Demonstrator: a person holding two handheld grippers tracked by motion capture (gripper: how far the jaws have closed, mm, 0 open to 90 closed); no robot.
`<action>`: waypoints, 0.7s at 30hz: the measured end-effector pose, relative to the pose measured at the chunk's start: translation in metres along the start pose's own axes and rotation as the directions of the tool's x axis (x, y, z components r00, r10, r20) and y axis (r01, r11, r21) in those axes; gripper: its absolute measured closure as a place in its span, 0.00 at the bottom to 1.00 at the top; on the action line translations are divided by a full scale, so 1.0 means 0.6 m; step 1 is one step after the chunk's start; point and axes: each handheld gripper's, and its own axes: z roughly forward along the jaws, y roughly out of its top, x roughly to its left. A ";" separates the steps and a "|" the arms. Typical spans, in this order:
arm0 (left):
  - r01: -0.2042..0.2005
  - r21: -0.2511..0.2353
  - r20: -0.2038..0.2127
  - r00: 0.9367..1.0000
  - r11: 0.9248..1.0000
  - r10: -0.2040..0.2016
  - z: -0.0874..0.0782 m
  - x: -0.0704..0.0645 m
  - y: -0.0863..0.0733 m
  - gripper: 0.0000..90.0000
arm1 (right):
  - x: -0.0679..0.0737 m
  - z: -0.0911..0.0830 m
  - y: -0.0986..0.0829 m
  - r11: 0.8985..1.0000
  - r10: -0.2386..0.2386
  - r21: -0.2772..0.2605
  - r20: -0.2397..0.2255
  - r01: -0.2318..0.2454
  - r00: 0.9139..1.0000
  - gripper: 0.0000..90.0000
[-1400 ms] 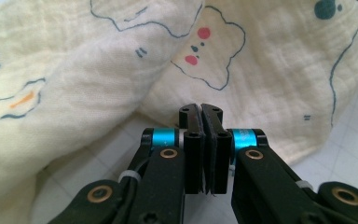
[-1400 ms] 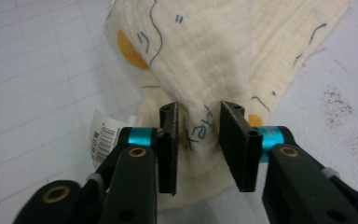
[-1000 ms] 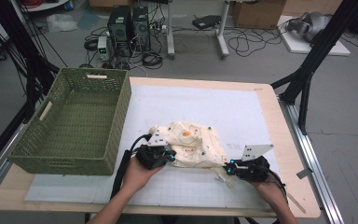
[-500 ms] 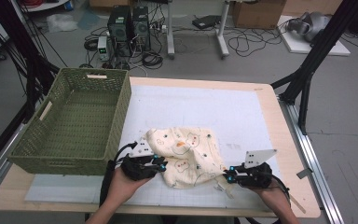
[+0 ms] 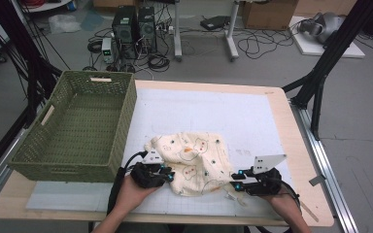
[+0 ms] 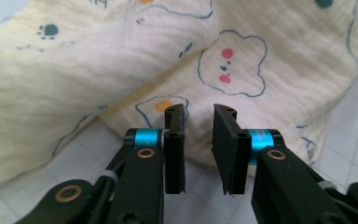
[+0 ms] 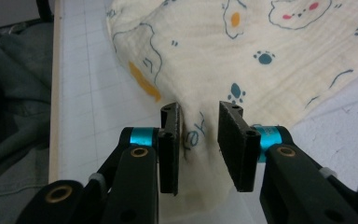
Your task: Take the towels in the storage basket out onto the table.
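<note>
Early stage, I'd say. Cloth (image 5: 192,162) lies rumpled on the counter (image 5: 281,121), near front edge, just right of the basket (image 5: 77,126). Not folded, not binned: basket looks empty.

Left tongs (image 6: 199,140): jaws apart, nothing between them, cloth edge right ahead of the tips. Right tongs (image 7: 199,140): jaws apart, straddling a bit of the cloth's near edge, not pinched on it. In the high view I have left tongs (image 5: 161,175) at the cloth's left corner, right tongs (image 5: 238,187) at its right corner.

Left to do, my guess: close on both corners, lift, spread or fold, maybe move to basket.

Count: 1 cloth, 1 basket, 2 tongs.
</note>
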 end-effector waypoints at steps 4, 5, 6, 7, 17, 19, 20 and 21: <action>-0.005 -0.007 -0.005 1.000 1.000 0.005 0.005 0.001 0.001 0.96 | 0.002 -0.008 0.002 0.999 0.001 -0.040 -0.006 -0.001 1.000 0.74; -0.002 -0.006 -0.002 1.000 1.000 0.002 0.004 0.002 0.001 0.97 | 0.002 -0.009 0.003 0.999 -0.003 -0.048 -0.008 0.003 1.000 0.74; -0.001 -0.008 -0.001 1.000 1.000 0.001 0.003 0.001 0.000 0.98 | 0.002 -0.008 0.003 0.999 -0.006 -0.047 -0.008 0.006 1.000 0.74; -0.009 -0.009 -0.002 1.000 1.000 0.009 0.002 0.001 0.000 0.99 | 0.003 -0.007 0.003 0.999 -0.003 -0.040 -0.011 0.003 1.000 0.75; -0.024 -0.101 0.000 1.000 0.995 0.024 -0.058 -0.018 0.003 0.99 | 0.001 0.010 0.002 1.000 -0.003 0.030 -0.020 0.004 1.000 0.85; -0.022 -0.121 0.004 1.000 0.992 0.022 -0.068 -0.019 0.010 0.99 | 0.001 0.010 0.002 0.999 -0.005 0.033 -0.019 0.005 1.000 0.86; -0.021 -0.129 0.006 1.000 0.991 0.022 -0.072 -0.019 0.014 0.99 | 0.001 0.011 0.002 0.999 -0.001 0.034 -0.019 0.002 1.000 0.87; -0.026 -0.133 0.003 1.000 0.991 0.026 -0.073 -0.018 0.019 0.99 | 0.000 0.011 0.002 0.999 -0.003 0.033 -0.017 0.003 1.000 0.87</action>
